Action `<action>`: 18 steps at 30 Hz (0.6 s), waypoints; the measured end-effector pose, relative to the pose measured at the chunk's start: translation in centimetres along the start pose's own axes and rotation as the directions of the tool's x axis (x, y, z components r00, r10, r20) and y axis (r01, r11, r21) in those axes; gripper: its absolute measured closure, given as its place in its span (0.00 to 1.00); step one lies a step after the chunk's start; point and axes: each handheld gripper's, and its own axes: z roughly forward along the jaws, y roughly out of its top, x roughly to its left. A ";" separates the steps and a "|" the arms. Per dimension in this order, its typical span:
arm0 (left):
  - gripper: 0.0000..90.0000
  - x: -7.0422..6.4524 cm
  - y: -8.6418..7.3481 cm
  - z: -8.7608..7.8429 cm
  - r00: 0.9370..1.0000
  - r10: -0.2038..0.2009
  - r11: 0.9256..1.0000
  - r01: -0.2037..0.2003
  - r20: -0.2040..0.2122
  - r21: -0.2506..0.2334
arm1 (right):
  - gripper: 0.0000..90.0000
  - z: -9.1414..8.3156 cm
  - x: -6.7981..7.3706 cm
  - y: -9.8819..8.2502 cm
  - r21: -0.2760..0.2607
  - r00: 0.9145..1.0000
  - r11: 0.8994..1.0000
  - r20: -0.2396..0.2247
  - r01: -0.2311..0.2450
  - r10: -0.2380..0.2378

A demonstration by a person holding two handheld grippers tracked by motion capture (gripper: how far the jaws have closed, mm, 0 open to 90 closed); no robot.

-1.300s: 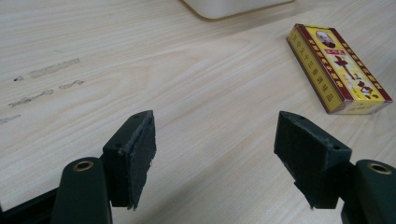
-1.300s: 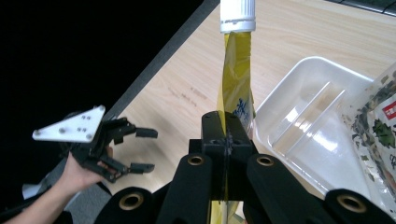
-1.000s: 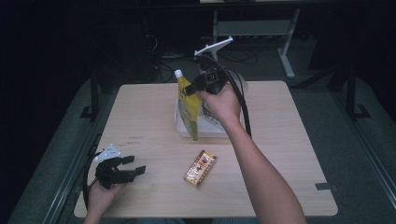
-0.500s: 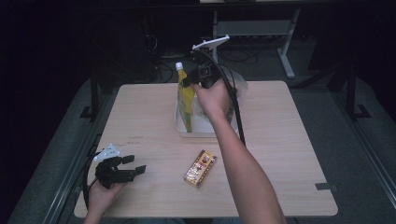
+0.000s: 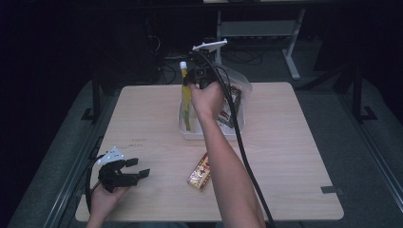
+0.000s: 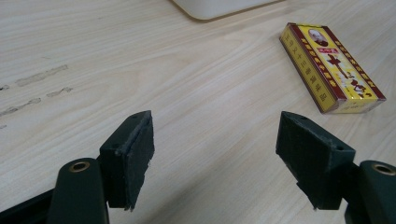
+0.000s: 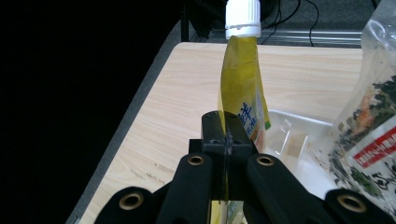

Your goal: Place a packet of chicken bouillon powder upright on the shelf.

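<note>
pale wood makes the table, the largest thing here; it lies under both claws and carries all the rest.

next in size is the clear plastic tray, which stands on the far middle of the table, directly under the right claw. inside it, on the side away from the pouch and just beside the right hand, leans a transparent bag with dark dried food and a red label; in the right gripper view this bag is close at the right of the jaws.

the yellow pouch with a white screw cap stands nearly upright, its bottom end down in the tray at the near-left corner and its cap above the claw. the right claw is clenched on it: in the right gripper view the two black jaws press together on the thin edge of the pouch, a bit under its middle, with the foil pinched flat between them. the pouch rises straight up in front of the jaws.

the left claw rests low over the near-left part of the table, well apart from the tray. it is released, the jaws standing wide with bare wood between them and nothing held.

the small red and yellow box lies flat on the table, ahead of the left claw and to its right, near but not touching; in the left gripper view the box is beyond the right jaw.
</note>
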 end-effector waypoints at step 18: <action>0.30 -0.4 0.2 0.2 1.000 0.018 1.000 -0.018 0.009 0.008 | 0.99 1.9 0.5 -0.2 -0.052 0.999 0.998 0.027 -0.019 0.020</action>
